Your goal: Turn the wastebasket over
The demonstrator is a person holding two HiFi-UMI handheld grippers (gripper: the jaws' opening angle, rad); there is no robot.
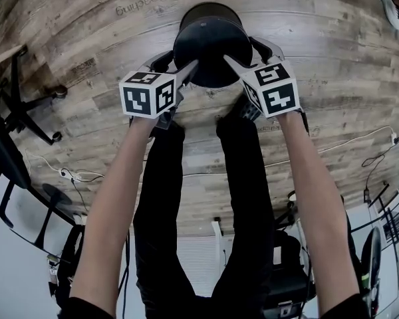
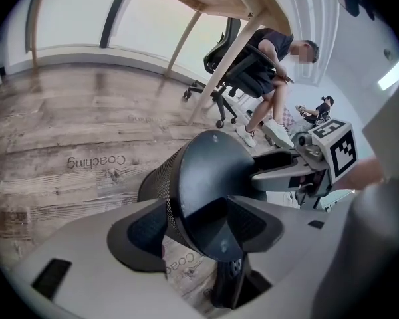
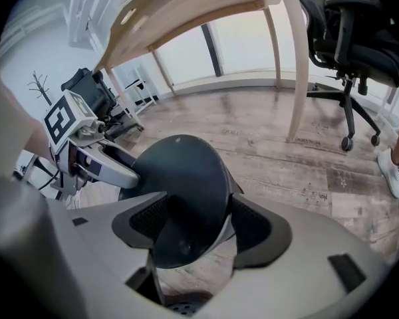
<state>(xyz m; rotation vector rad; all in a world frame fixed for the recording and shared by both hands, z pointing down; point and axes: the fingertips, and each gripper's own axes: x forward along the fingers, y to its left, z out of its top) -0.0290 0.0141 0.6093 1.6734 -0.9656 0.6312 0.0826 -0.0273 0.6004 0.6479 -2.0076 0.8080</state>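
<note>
Wastebasket (image 1: 211, 45) is held tilted, solid base upward, mouth toward the wood floor (image 1: 86, 38), interior hidden. Its base edge is pinched by the left gripper (image 1: 179, 65) and right gripper (image 1: 247, 53).

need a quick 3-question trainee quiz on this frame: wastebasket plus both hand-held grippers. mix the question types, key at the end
1. True or false: in the head view the wastebasket shows its solid base to the camera.
2. What stands between the jaws of the left hand-held gripper? A) a bottle B) the edge of the wastebasket's base C) nothing
3. Fill in: the right hand-held gripper is shut on the ___.

Key: 1 true; 2 B; 3 wastebasket.
</note>
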